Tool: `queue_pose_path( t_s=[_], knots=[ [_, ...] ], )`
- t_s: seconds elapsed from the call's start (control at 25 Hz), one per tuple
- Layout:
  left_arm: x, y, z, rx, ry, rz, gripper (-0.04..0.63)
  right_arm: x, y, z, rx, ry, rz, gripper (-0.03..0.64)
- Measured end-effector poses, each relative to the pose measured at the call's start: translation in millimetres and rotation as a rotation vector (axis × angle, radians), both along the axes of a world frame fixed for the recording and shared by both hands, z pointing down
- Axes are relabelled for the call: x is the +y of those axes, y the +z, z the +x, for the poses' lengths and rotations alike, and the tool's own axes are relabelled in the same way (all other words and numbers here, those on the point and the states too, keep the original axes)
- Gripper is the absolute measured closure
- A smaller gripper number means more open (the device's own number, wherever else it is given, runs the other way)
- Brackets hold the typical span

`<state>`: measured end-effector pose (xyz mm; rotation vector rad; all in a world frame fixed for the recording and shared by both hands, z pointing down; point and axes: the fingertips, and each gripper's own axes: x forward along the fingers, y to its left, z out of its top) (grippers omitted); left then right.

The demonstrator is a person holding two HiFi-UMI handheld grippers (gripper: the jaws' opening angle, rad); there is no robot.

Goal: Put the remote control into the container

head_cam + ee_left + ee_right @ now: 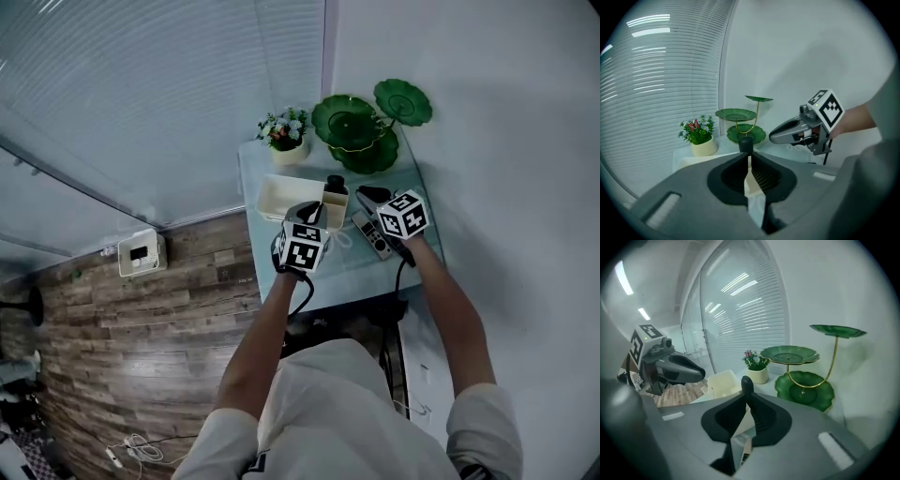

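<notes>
The grey remote control (372, 234) lies flat on the small pale table (323, 272), between my two hands. To its left stands the cream open-topped container (335, 211), which the right gripper view shows as a cream container (723, 383). My left gripper (319, 212) reaches that box from the near side. Its jaws stand together (746, 146) with a thin cream wall pinched between them. My right gripper (364, 195) hovers just above and beyond the remote. In its own view the right gripper (746, 383) has its jaws shut, tips touching, and nothing gripped that I can see.
A white tray (279, 197) lies left of the container. Behind stand a potted flower (286, 136) and a green tiered leaf stand (361, 127). A white wall runs along the table's right side, and blinds hang beyond its far edge. Wooden flooring lies to the left.
</notes>
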<state>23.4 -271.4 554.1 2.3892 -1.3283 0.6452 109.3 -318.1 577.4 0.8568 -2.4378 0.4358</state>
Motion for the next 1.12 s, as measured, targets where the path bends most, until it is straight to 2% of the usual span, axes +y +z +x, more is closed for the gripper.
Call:
queue_pose_path(
  t_s=[0.24, 0.4, 0.6, 0.84, 1.12],
  knots=[
    [22, -10, 4, 0.012, 0.063, 0.017, 0.569, 48, -6, 8, 0.013, 0.105, -0.015, 0.609],
    [43, -3, -6, 0.026, 0.053, -0.037, 0.569, 76, -10, 4, -0.012, 0.184, -0.034, 0.614],
    [60, -4, -19, 0.003, 0.043, -0.038, 0.569, 99, -22, 2, 0.009, 0.271, 0.016, 0.614],
    [75, 1, -26, 0.020, 0.050, -0.022, 0.589, 118, -31, -2, 0.030, 0.301, 0.054, 0.614],
    [77, 0, -20, -0.011, 0.077, 0.036, 0.591, 126, -19, -3, 0.073, 0.274, 0.057, 0.614]
  ],
)
